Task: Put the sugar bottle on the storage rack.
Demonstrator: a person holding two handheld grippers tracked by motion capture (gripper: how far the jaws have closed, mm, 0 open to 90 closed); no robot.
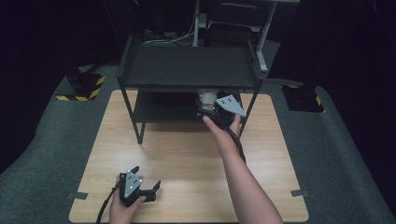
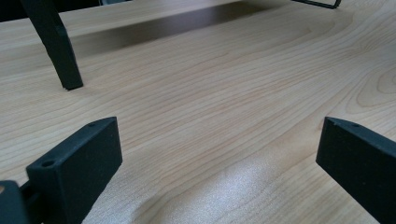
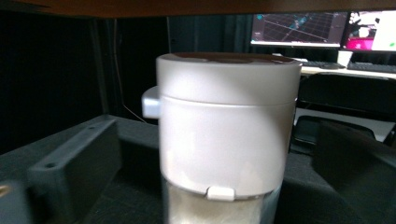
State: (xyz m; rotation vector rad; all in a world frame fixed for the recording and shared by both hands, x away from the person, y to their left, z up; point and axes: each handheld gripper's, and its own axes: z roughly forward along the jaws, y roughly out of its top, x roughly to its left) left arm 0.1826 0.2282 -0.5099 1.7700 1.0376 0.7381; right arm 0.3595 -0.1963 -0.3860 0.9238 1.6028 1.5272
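Pale wood grain covers the tabletop [image 1: 187,154], which carries a black 2-tier shelf rack [image 1: 187,65] toward its far edge. At the near left, the person's left hand [image 1: 122,207] holds the left hand-held gripper [image 1: 148,179] low over the wood, its jaws spread wide with nothing between them; in the left gripper view the 2 black jaws stand far apart over bare wood, and 1 black leg of the rack [image 2: 53,44] meets the tabletop ahead and to the left. A black cable [image 1: 105,205] trails from this gripper toward the near edge. Further right, the person's right forearm reaches forward to the rack, and the right hand [image 1: 224,133] holds the right hand-held gripper [image 1: 208,105] at the front of the lower shelf [image 1: 159,109], under the top shelf. A white lidded jar [image 1: 205,95] stands on that lower shelf just at the gripper's tip. In the right gripper view the jar [image 3: 229,126] is upright and close, between the 2 jaws, with a white cap that has a small tab on its left side and a small clip at its lower front, above a clear lower part; the jaws sit on either side of it with a gap showing, so they are open around it rather than closed on it. Behind the jar, at the upper right, 2 lit monitors [image 3: 299,28] show on a desk beyond the rack.
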